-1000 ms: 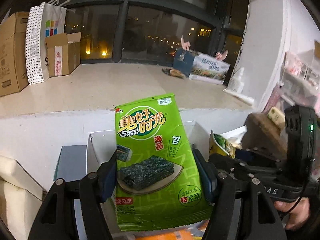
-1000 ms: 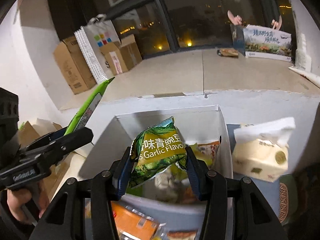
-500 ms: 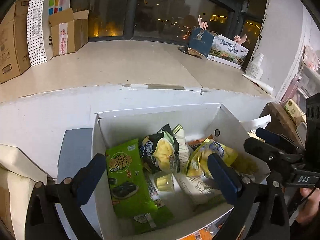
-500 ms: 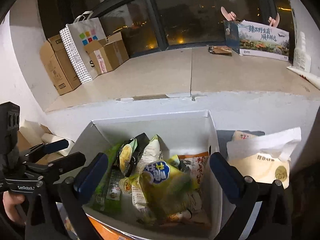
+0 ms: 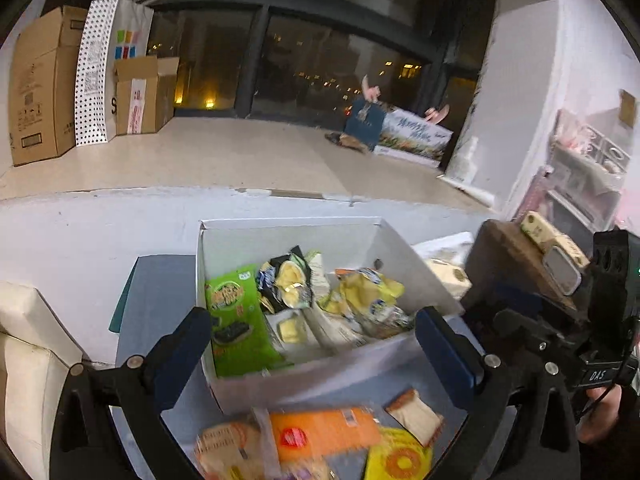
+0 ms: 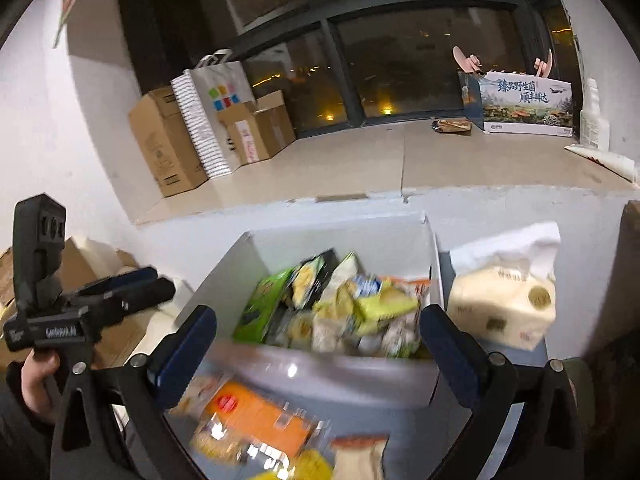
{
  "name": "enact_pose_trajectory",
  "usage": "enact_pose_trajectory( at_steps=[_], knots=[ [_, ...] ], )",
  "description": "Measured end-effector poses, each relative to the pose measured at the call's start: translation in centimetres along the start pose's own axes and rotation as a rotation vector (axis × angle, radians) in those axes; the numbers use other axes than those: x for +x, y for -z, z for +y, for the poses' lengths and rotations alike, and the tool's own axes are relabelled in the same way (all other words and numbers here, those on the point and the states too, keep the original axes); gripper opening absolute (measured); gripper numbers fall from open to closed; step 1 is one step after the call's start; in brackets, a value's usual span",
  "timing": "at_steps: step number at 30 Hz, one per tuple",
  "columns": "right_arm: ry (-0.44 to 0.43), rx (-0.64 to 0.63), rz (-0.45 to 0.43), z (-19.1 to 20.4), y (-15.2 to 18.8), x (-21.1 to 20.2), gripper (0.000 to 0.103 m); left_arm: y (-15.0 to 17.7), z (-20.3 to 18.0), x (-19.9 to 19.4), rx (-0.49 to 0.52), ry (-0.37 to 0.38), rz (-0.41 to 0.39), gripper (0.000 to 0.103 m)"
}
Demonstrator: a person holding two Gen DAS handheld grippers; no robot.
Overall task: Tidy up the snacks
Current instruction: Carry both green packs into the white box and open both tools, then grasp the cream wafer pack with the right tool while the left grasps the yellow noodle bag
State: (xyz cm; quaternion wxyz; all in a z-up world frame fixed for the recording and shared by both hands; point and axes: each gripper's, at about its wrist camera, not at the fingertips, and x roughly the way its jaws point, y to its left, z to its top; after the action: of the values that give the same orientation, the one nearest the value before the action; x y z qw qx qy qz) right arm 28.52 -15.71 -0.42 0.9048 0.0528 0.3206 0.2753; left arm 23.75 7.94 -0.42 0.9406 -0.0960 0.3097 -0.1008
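A white cardboard box (image 5: 296, 380) (image 6: 336, 368) holds several snack packs. Among them a green seaweed pack (image 5: 236, 320) (image 6: 260, 308) leans on the box's left side and a yellow-green garlic pea bag (image 5: 372, 300) (image 6: 380, 304) lies at the right. My left gripper (image 5: 316, 344) is open and empty, held back from the box's near wall. My right gripper (image 6: 320, 340) is open and empty too, its blue pads on either side of the box's front. Loose snacks lie nearer: an orange pack (image 5: 320, 436) (image 6: 256, 416), a yellow pack (image 5: 400, 460) and a small beige packet (image 5: 412, 416).
A tissue pack (image 6: 504, 300) stands right of the box. Behind runs a white ledge (image 5: 100, 224) with cardboard boxes (image 5: 40, 84) and a dotted paper bag (image 5: 104, 68) at a dark window. A cream cushion (image 5: 24, 344) sits at the left. A person's hand (image 6: 36, 372) grips the left tool.
Both grippers opened and let go: the green seaweed pack and the garlic pea bag now lie in the white box. Both grippers then drew back, so loose snacks in front show.
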Motion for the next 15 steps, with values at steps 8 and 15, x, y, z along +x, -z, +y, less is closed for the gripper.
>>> enact_pose_trajectory(
  at_steps=[8,15],
  knots=[
    [-0.013,0.002,0.010,1.4,6.8,-5.1,0.103,6.5,-1.6,-4.3,-0.007,0.056,-0.025,0.103],
    [-0.003,0.054,0.025,0.8,13.0,-7.8,0.103,12.0,-1.7,-6.1,-0.019,0.045,0.012,0.103]
  ],
)
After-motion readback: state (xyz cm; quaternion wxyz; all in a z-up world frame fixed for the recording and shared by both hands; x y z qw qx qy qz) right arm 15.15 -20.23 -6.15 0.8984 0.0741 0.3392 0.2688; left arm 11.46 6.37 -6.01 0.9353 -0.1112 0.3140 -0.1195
